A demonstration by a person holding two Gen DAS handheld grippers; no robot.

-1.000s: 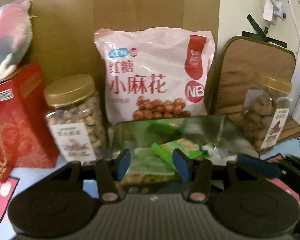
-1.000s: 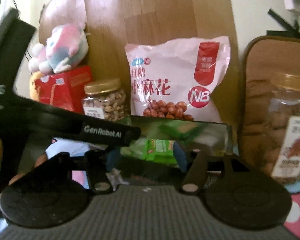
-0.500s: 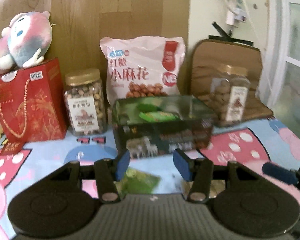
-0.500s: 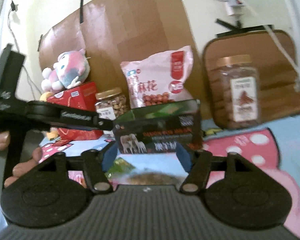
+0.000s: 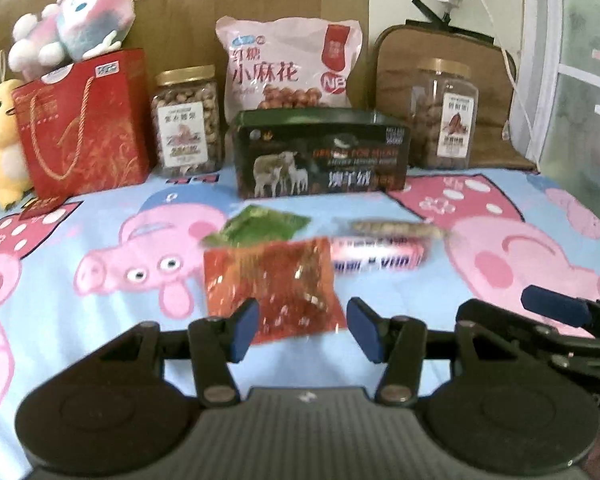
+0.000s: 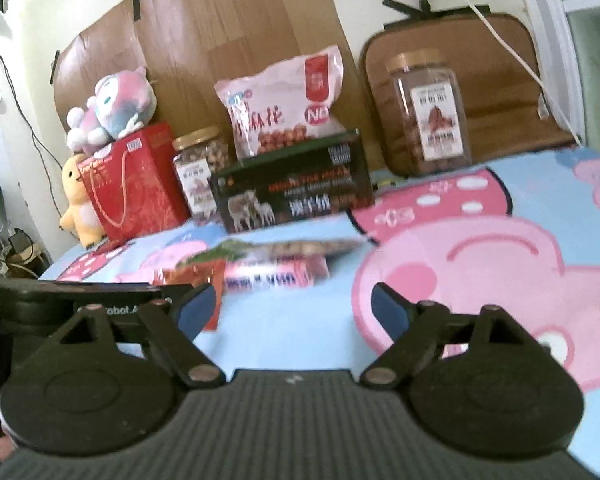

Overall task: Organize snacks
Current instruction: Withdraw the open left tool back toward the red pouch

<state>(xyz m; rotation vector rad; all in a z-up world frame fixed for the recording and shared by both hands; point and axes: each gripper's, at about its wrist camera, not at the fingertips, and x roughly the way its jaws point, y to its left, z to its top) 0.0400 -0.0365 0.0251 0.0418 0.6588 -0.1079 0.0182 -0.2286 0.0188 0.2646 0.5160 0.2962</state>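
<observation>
red and see-through, the snack packet (image 5: 274, 286) lies flat on the cartoon-pig cloth (image 5: 100, 304), its near edge between the blue pads of the left gripper (image 5: 303, 330), whose fingers stand part open and do not press on it. just behind it lie a green packet (image 5: 260, 228), a pink and white packet (image 5: 376, 258) with blurred blue writing, and a long pale packet (image 5: 396, 229) of brownish pieces, all close together with some touching. farther back stands the dark green box (image 5: 320, 152), open at the top, with sheep pictured on its front and writing too blurred to read. behind the box leans a pink bag (image 5: 290, 66) printed "小麻花" with a round "NB" mark. a gold-lidded jar of nuts (image 5: 188, 120) stands left of the box and a second jar (image 5: 444, 114) right of it, against a brown cushion (image 5: 488, 92). at the far left are a red gift bag (image 5: 82, 120), a pink plush toy (image 5: 74, 22) on top of it and a yellow plush toy (image 5: 0, 140) beside it. the right gripper (image 6: 290, 314) is released, its jaws having just been opening wide with only bare cloth between them; the left gripper's black arm, marked "robot", crosses its left side.
</observation>
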